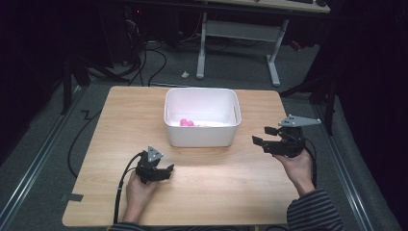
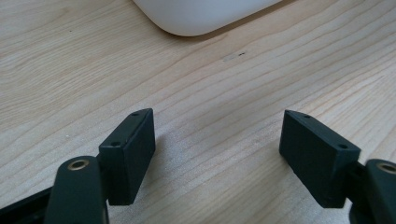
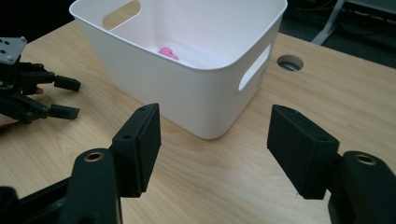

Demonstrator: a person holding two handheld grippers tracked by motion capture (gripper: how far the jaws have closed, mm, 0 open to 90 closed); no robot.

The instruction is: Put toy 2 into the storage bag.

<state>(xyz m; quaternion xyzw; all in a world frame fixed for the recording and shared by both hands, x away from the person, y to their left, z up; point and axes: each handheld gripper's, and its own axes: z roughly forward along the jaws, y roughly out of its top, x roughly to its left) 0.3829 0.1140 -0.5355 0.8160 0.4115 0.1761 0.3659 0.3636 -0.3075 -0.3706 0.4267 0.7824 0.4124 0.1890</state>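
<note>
A white plastic bin [image 1: 202,139] with handle slots stands at the far middle of the wooden table [image 1: 216,187]. Small pink things [image 1: 186,122] lie on its floor, and they also lie deep inside the bin [image 3: 187,88] as pink things [image 3: 168,52] in the right gripper view. My left gripper [image 1: 168,172] rests low on the table in front of the bin's left corner, jaws apart, with bare wood between them [image 2: 217,144]. My right gripper [image 1: 261,135] hovers to the right of the bin and points at its corner, open [image 3: 215,144] and holding nothing.
A round cable hole [image 3: 289,62] sits in the tabletop beyond the bin. The left gripper [image 3: 65,98] lies at the left edge of the right gripper view. Cables [image 1: 120,187] trail off the table's near edge. A desk frame [image 1: 240,33] stands on the floor behind.
</note>
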